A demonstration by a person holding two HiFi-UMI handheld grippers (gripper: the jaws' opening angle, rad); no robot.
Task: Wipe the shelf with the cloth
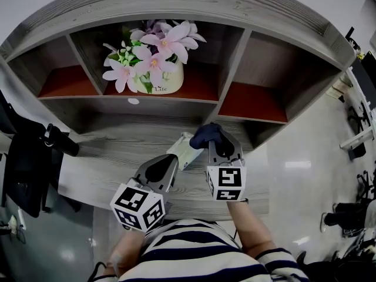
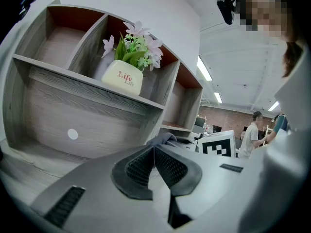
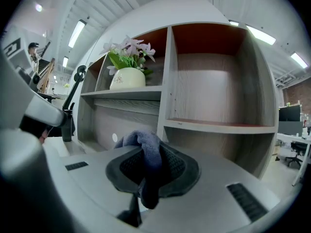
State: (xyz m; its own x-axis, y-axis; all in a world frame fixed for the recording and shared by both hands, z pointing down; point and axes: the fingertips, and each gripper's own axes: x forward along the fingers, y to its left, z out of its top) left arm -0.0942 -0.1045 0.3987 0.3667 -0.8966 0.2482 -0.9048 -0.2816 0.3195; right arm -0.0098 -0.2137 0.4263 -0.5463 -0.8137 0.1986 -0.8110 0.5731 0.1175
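Observation:
The grey wooden shelf unit stands on the desk, with red-floored compartments. My right gripper is shut on a dark blue cloth, bunched between its jaws, in front of the lower right part of the shelf. My left gripper hovers beside it over the desk, shut with nothing between its jaws. In the left gripper view the cloth peeks just past the left jaws.
A cream pot of pink flowers stands in the middle compartment. A dark desk fixture sits at the left of the desk. A pale flat object lies under the grippers. People stand far off.

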